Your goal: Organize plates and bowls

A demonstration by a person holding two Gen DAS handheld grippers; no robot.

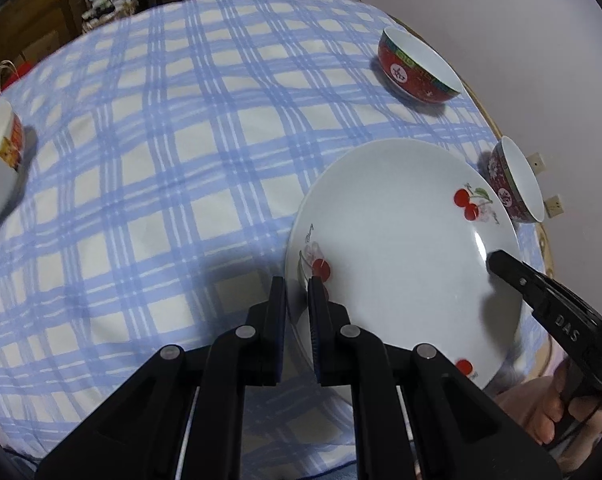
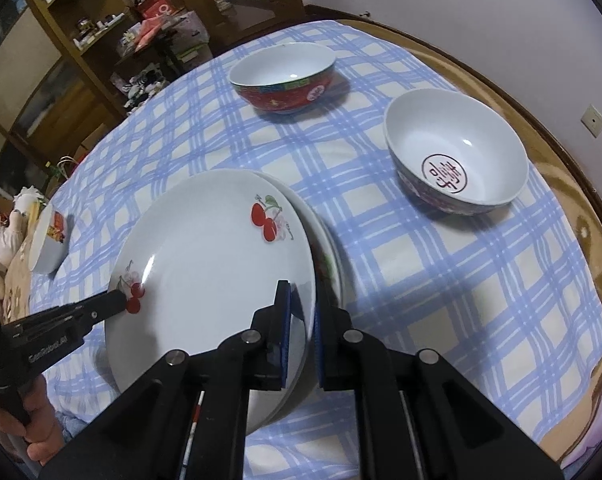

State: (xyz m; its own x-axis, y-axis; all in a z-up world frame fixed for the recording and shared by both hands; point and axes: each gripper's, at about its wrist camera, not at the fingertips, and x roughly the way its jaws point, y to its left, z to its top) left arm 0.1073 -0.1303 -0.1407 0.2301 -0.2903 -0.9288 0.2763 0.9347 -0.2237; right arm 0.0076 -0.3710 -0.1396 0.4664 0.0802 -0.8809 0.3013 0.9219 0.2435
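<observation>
Gripping opposite rims, the left gripper (image 1: pixel 297 308) and right gripper (image 2: pixel 303 312) are holding the cherry plate (image 2: pixel 213 264) between narrow fingers. It is sitting over a second plate (image 2: pixel 327 248) on the table (image 2: pixel 441 280).

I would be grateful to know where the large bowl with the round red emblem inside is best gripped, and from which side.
Grip the emblem bowl by its thin upright rim, one finger inside and one outside. It stands upright and open on the checked tablecloth, apart from the red bowl and the plates. Its near rim, toward the right gripper, looks unobstructed, so coming from that side seems simplest.
</observation>
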